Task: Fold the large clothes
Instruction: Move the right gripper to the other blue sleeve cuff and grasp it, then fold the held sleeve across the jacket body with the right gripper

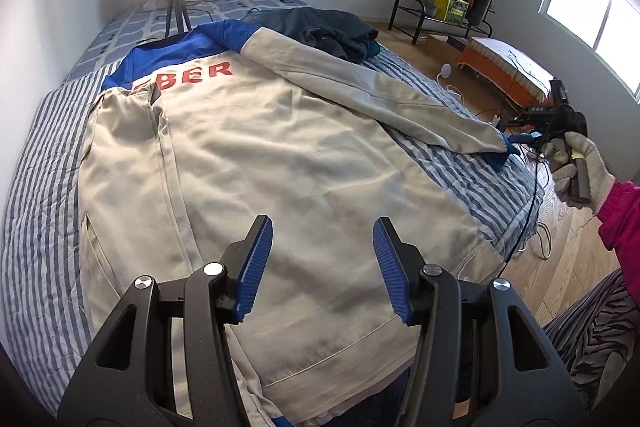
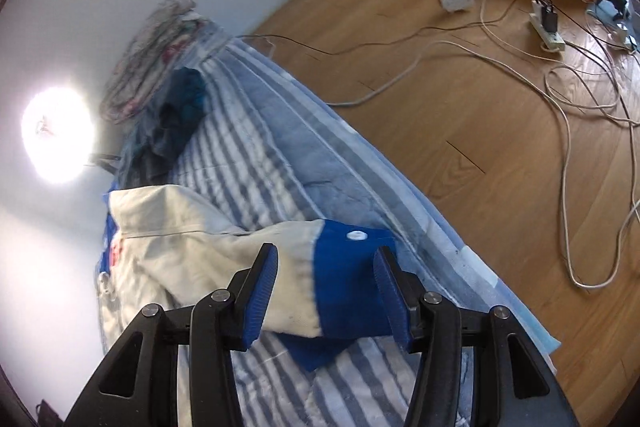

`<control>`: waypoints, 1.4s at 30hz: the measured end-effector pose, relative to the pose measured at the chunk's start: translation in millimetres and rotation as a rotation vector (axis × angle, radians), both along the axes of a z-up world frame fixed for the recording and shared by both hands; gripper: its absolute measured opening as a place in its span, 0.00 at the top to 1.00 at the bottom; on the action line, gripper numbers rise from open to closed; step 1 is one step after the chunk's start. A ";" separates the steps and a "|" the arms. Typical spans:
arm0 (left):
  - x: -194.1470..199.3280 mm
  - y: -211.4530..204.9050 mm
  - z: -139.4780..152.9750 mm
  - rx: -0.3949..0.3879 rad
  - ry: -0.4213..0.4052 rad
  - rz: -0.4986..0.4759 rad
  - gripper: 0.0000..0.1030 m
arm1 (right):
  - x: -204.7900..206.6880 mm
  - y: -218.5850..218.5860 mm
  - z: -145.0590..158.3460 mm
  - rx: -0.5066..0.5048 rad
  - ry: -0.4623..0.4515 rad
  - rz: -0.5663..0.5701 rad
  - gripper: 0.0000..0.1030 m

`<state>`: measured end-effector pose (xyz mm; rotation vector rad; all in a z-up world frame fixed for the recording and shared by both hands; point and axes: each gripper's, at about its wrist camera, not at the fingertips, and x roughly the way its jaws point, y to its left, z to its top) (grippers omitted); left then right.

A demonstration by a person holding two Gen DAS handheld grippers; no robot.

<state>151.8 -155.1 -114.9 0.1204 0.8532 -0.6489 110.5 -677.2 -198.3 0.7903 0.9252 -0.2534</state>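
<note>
Right wrist view: the right gripper [image 2: 325,291], jaws apart, is poised astride the jacket's blue cuff [image 2: 352,283] for folding the sleeve inward.

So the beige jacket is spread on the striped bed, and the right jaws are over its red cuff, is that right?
Not quite. The cuff is blue, not red, as the right wrist view shows. The rest holds: the beige jacket lies spread on the striped bed, with the right gripper open over that cuff.
</note>
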 end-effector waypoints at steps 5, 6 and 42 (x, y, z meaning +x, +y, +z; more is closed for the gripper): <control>-8.9 4.7 6.9 0.002 -0.012 0.008 0.48 | 6.3 12.6 -3.9 -0.065 0.038 0.043 0.74; -10.8 6.7 8.7 0.000 -0.010 0.010 0.48 | 3.2 12.9 -1.8 -0.071 0.033 0.039 0.74; -11.6 50.9 34.1 -0.055 -0.088 0.143 0.48 | -37.2 310.2 74.5 -0.235 -0.260 0.955 0.96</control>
